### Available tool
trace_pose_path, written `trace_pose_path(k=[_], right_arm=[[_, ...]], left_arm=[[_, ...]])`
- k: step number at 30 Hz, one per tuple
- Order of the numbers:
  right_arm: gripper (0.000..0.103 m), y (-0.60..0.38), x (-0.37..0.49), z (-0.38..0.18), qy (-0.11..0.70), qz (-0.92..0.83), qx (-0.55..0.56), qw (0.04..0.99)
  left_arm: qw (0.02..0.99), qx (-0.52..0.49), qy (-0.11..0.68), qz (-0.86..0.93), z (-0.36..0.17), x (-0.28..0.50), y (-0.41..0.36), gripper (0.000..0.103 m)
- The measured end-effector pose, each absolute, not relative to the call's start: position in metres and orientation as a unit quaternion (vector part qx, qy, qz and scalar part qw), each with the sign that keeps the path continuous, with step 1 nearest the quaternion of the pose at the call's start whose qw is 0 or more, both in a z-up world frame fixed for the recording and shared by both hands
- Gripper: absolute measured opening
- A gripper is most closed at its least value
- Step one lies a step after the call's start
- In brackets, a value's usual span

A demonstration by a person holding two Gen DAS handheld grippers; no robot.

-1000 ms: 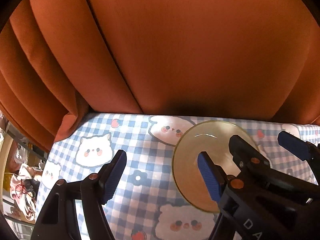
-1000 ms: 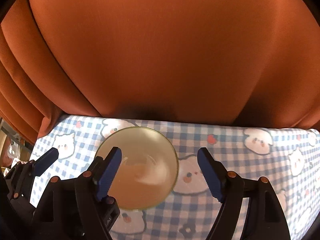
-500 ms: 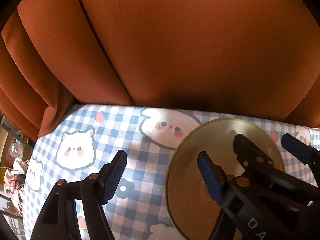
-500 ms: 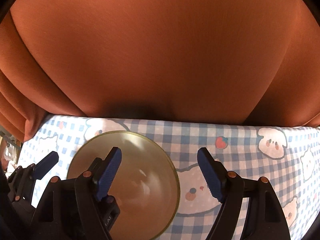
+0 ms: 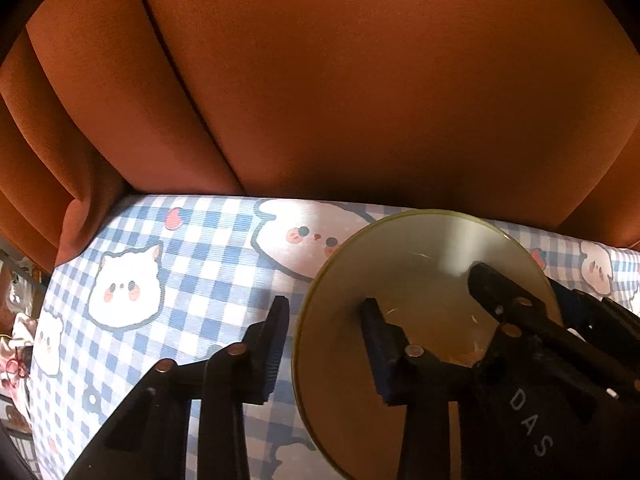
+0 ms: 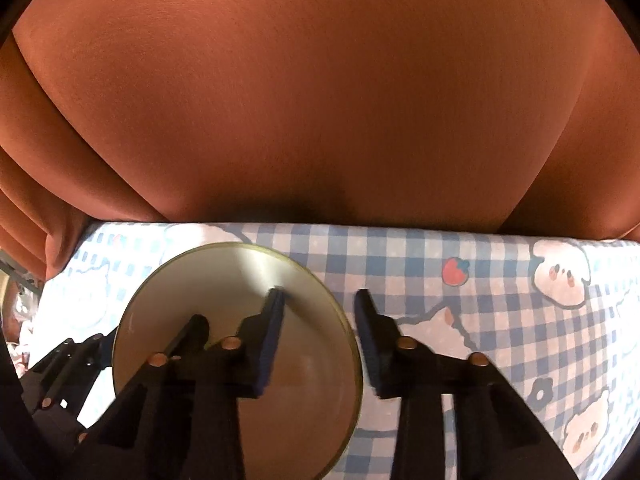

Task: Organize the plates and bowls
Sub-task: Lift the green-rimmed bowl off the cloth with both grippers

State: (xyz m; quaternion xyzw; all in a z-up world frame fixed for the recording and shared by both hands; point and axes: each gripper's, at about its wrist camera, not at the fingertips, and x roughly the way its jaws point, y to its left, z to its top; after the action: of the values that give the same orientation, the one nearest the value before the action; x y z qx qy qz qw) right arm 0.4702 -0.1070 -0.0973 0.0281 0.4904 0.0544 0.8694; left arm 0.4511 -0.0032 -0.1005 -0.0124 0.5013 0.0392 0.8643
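A pale bowl with a thin gold rim sits on the blue checked tablecloth, at lower right in the left wrist view point(image 5: 424, 280) and at lower left in the right wrist view point(image 6: 224, 280). My left gripper point(image 5: 324, 344) straddles the bowl's left rim, one finger outside and one inside, jaws still apart. My right gripper point(image 6: 320, 332) straddles the bowl's right rim the same way, its jaws also apart. Each gripper shows in the other's view: the right one at the far right point(image 5: 560, 340), the left one at the far left point(image 6: 68, 368). Neither pad visibly touches the rim.
An orange curtain point(image 5: 320, 80) hangs along the table's far edge, just behind the bowl. The tablecloth point(image 6: 500, 300) with cartoon animal faces stretches to the right. Clutter lies off the table's left edge point(image 5: 16, 332).
Both grippers have moved forward and down onto the bowl, and their jaws have narrowed around its opposite rims. The bowl looks larger and nearer.
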Motion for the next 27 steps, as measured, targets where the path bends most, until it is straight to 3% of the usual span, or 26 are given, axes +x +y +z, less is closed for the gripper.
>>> trace_pose_path(k=[10, 27], right_arm=[[0.021, -0.118, 0.455, -0.095, 0.499, 0.060, 0.028, 0.864], [0.016, -0.130, 0.439, -0.083, 0.518, 0.072, 0.043, 0.851]], left_arm=[[0.859, -0.007, 0.510, 0.045, -0.102, 0.442, -0.015, 0.027], [0.850, 0.023, 0.522, 0.067, -0.087, 0.427, -0.025, 0.027]])
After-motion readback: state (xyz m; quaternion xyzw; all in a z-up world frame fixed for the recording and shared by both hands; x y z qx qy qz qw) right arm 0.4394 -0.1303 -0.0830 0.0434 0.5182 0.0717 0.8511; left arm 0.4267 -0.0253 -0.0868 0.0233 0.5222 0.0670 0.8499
